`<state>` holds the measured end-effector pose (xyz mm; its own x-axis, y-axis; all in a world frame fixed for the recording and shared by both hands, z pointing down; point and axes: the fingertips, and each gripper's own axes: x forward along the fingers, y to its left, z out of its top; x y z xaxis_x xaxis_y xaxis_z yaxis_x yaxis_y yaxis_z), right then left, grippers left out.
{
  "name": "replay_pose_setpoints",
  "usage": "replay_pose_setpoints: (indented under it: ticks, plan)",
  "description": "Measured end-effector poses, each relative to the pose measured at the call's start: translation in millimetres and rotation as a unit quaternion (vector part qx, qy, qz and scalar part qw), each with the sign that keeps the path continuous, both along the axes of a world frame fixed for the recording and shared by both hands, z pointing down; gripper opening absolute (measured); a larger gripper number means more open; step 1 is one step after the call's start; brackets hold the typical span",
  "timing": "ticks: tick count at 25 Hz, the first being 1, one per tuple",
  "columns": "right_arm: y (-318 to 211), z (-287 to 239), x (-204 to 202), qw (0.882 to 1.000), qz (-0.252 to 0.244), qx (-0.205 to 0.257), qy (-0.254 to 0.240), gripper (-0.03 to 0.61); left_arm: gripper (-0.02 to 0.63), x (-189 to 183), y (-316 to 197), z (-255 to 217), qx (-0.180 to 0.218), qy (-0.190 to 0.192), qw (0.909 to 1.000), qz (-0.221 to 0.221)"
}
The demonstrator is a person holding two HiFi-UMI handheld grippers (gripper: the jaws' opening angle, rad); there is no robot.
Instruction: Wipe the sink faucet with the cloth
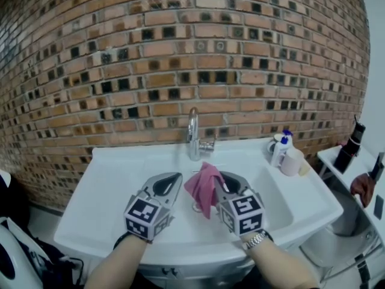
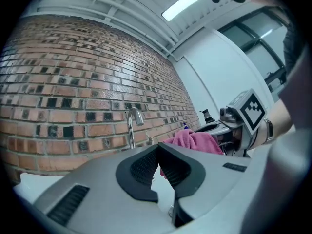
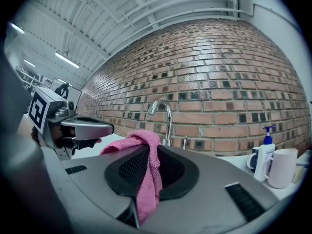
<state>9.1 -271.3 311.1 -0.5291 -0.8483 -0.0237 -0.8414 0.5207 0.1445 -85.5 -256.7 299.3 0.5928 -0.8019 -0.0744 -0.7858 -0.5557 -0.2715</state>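
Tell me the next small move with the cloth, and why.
Probably ease the right gripper forward toward the faucet until the pink cloth meets its neck. The jaws are already shut on the cloth, which hangs short of the faucet, not touching it. The left gripper, shut on nothing, can likely wait beside it.

A red-brown brick wall with dark square insets (image 1: 180, 53) fills the back of the room. To its right it meets a plain white wall (image 2: 229, 77) at a corner, and further along that side stand tall dark-framed windows (image 2: 258, 52). Overhead runs a white ceiling of ribbed panels and beams (image 3: 146, 13), lit by long bright strip lights (image 2: 187, 3). Low at the right stands a small white side table (image 1: 329, 156). Pale floor (image 1: 40, 220) shows at the lower left.
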Motion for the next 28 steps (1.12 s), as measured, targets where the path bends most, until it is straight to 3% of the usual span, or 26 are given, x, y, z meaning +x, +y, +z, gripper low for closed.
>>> replay_pose_setpoints:
  ticks: [17, 28]
  plan:
    - [5.6, 5.8, -7.6, 1.000, -0.010, 0.000, 0.021, 0.044, 0.008, 5.7, 0.6, 12.3, -0.019, -0.022, 0.9996, 0.001]
    - [5.3, 7.4, -8.0, 1.000, -0.010, -0.004, 0.023, 0.044, 0.008, 8.9, 2.5, 5.9, -0.009, -0.017, 0.9998, 0.007]
